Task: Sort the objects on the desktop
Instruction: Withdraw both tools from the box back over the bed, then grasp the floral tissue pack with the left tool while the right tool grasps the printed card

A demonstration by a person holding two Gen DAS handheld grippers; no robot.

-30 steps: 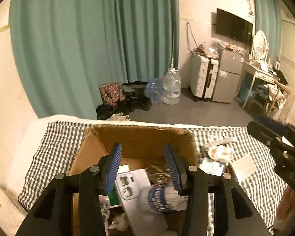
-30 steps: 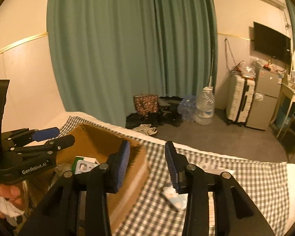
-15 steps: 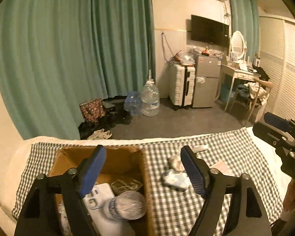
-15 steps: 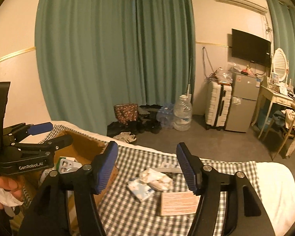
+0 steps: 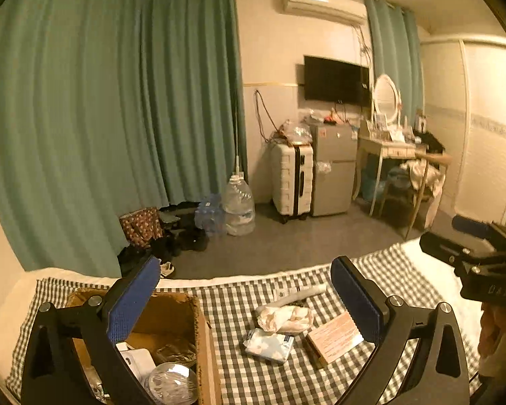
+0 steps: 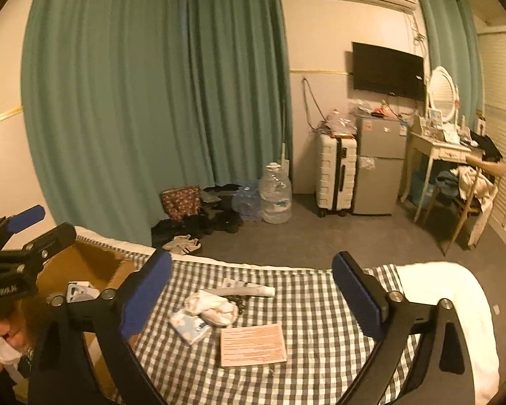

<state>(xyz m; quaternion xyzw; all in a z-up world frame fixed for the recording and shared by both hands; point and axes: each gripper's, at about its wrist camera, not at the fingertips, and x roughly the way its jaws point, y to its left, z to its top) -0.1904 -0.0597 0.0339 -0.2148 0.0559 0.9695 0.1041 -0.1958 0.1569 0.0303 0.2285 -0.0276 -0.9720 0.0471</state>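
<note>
An open cardboard box (image 5: 199, 320) (image 6: 94, 266) holding a clear bottle (image 5: 172, 381) and white items stands on the left of the checked cloth (image 5: 253, 381). To its right lie a crumpled white cloth (image 5: 283, 317) (image 6: 212, 305), a blue-white tissue packet (image 5: 270, 341) (image 6: 189, 327), a flat pink box (image 5: 334, 337) (image 6: 253, 344) and a white tube (image 5: 303, 293) (image 6: 246, 291). My left gripper (image 5: 244, 270) hovers above these loose items, jaws opening wide, nothing between them. My right gripper (image 6: 253, 260) hovers likewise, jaws opening and empty.
Beyond the cloth's far edge the floor drops away, with shoes, a water jug (image 6: 275, 195), a suitcase (image 6: 335, 172) and a small fridge (image 6: 379, 165). White bedding (image 6: 448, 303) lies to the right. A hand (image 6: 0, 334) grips the left tool.
Both grippers swung right, away from the box and over the loose items, and rose a little. Both pairs of jaws spread from fairly narrow to wide.
</note>
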